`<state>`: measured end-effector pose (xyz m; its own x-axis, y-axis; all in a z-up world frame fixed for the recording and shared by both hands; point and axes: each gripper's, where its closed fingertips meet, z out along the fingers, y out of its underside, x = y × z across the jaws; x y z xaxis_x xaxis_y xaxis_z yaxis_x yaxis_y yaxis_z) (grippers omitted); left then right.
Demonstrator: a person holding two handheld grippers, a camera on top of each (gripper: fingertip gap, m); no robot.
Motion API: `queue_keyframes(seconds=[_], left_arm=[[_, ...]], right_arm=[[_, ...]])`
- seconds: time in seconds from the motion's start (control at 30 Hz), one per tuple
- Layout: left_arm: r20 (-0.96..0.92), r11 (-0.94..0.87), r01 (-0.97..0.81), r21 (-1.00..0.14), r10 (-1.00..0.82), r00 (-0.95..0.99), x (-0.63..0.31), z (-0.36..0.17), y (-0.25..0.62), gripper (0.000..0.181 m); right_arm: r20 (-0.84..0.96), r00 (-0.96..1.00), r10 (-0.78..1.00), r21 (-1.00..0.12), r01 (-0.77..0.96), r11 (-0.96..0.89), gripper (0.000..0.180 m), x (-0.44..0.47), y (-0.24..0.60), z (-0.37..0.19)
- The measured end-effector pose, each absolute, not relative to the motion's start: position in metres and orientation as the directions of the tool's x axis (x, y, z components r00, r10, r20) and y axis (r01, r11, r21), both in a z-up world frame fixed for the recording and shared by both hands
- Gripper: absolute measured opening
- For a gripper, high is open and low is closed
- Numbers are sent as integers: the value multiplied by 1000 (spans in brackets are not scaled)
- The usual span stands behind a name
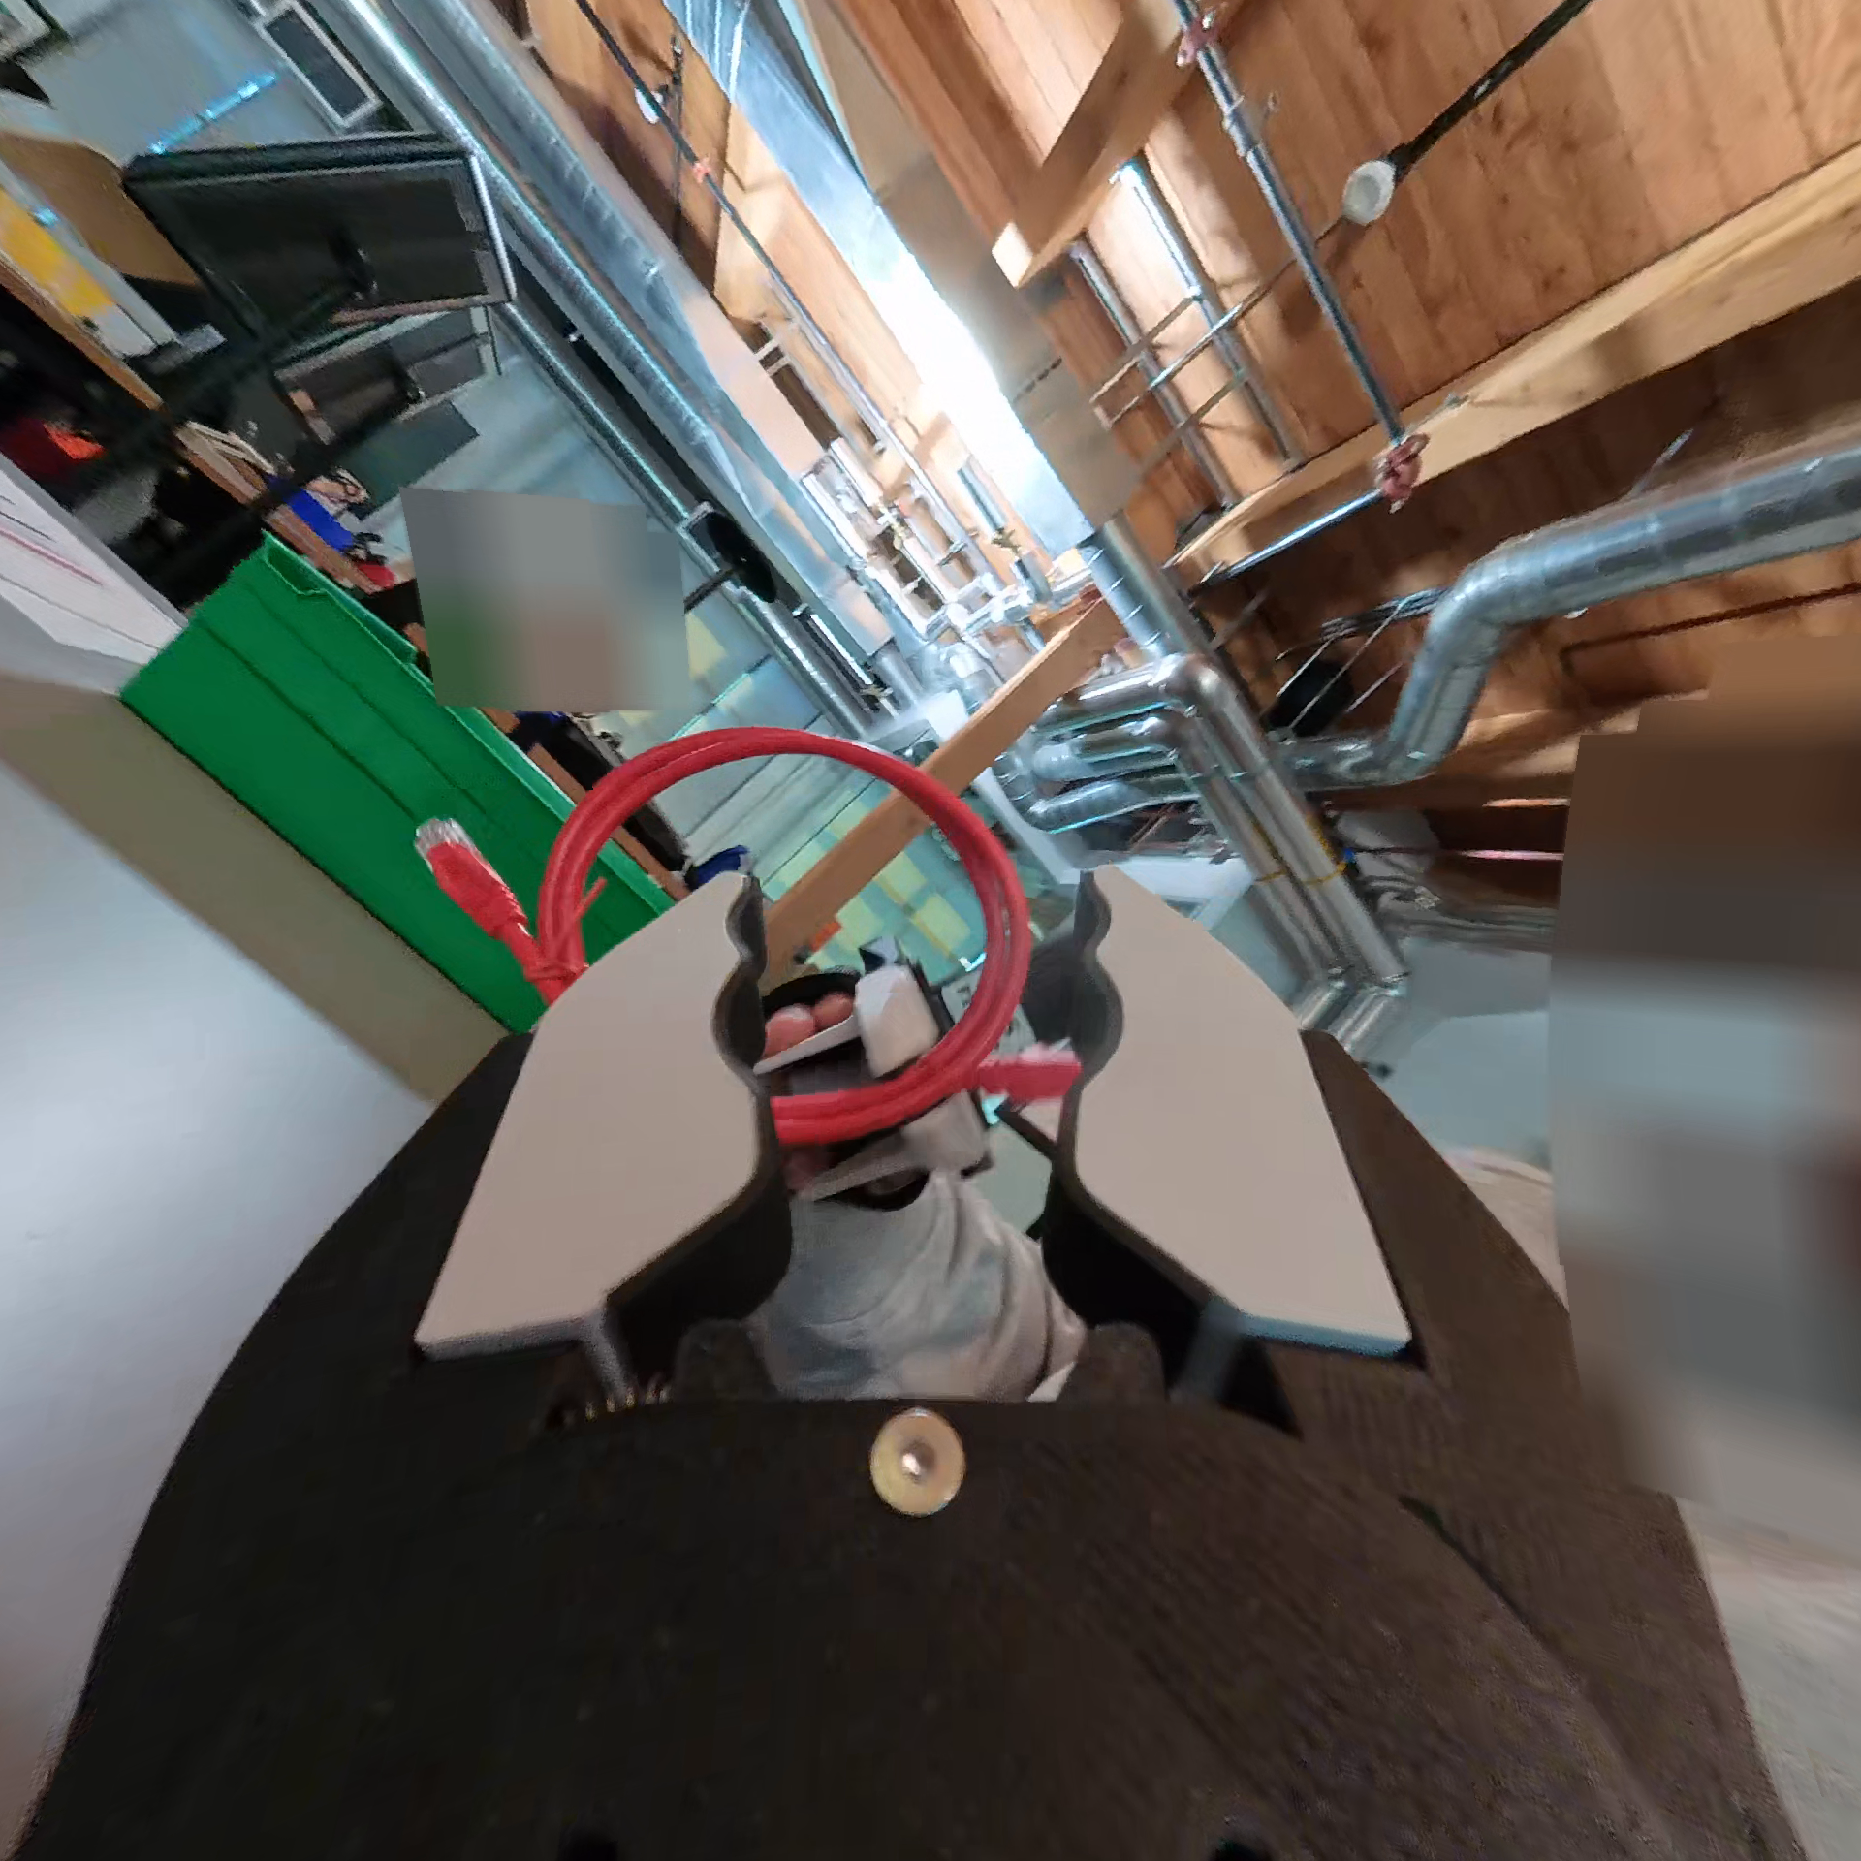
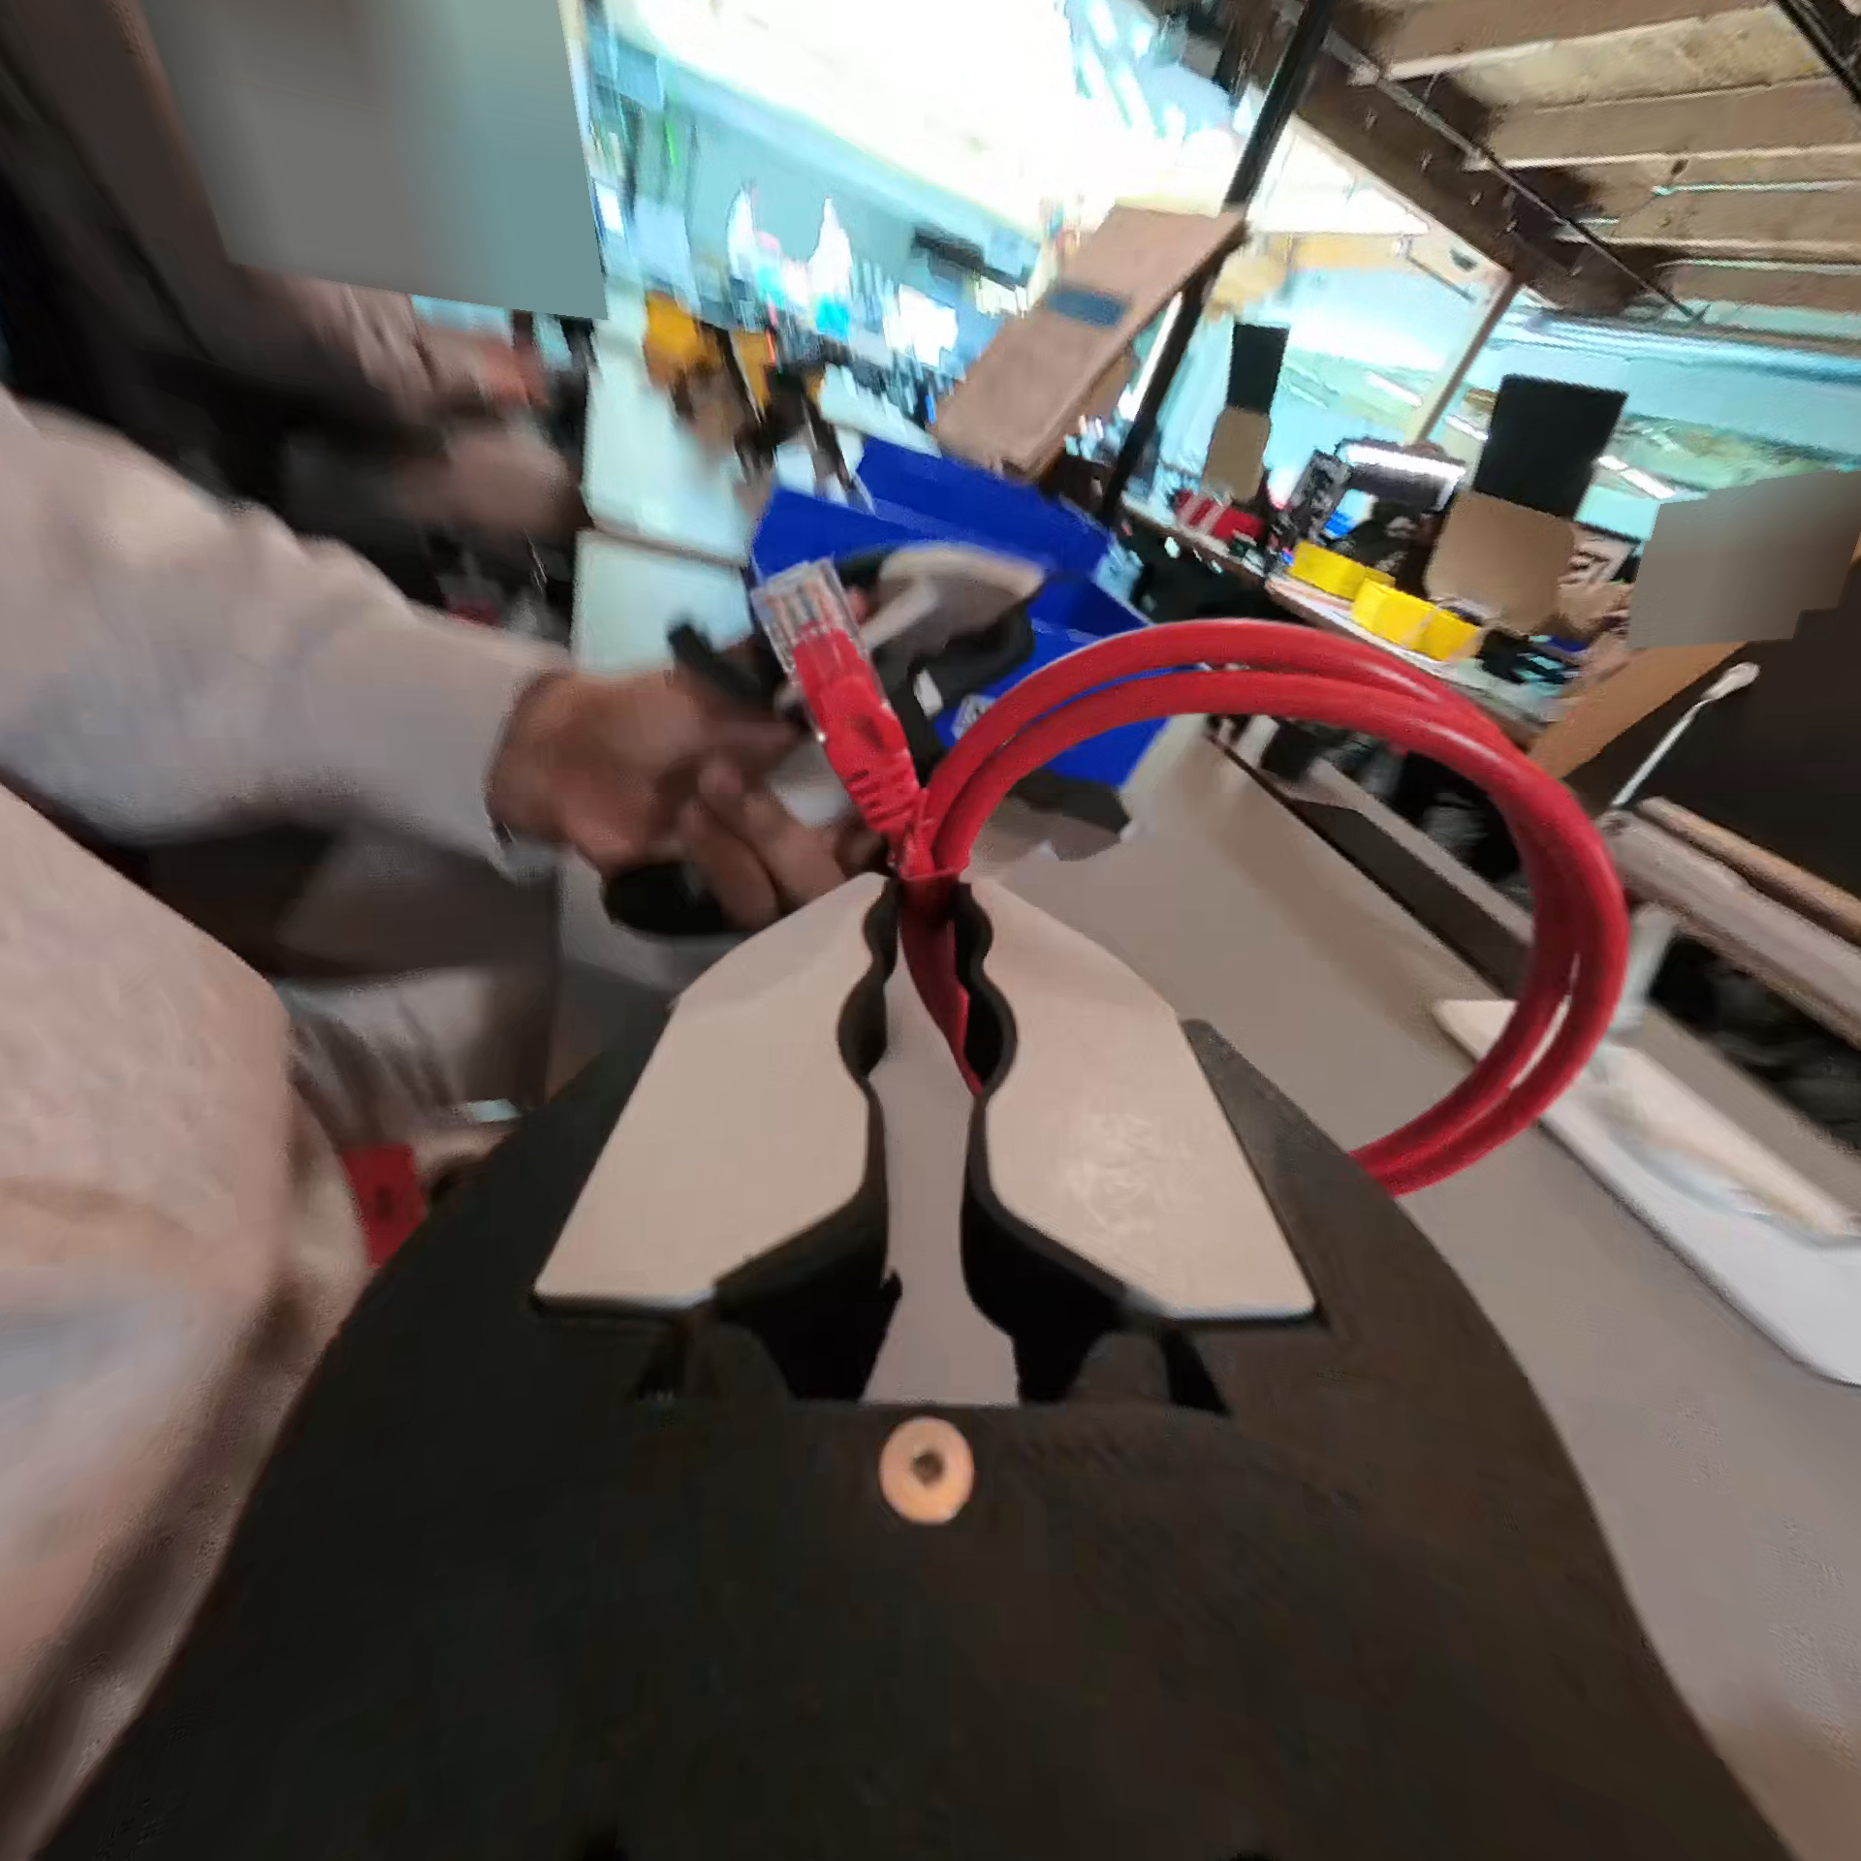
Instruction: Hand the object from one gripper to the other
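Pinching a coiled red cable (image 2: 1410,725), the right tool (image 2: 932,896) hovers near a blue bin (image 2: 1017,544).

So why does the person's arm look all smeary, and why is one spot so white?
In the right wrist view the sleeve and hand are smeared by motion blur, while the red cable in the right claw stays sharp. In the left wrist view bright light near the wooden ceiling washes out to white, and the wide lens bends the pipes.
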<state>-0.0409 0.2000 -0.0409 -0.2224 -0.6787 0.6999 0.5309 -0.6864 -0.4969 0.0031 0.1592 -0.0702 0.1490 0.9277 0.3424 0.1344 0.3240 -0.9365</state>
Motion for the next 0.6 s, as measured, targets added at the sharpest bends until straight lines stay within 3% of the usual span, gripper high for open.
queue_keyframes(seconds=[0.1,0.27,0.47,0.6], left_arm=[[674,-648,500,-575,-721,-160,-32,-43,195,57],[594,-559,360,-747,-805,-17,-8,-58,183,59],[317,-327,-10,-945,-923,218,30,-104,168,74],[-25,-11,-119,-993,-956,293,38,-98,158,56]], right_arm=[[53,76,996,-996,-72,59,11,16,157,-44],[-294,-122,948,-921,-227,-315,10,36,161,-23],[-448,-321,834,-803,-265,-534,10,47,160,-12],[-498,-399,770,-737,-273,-618,10,51,162,-9]])
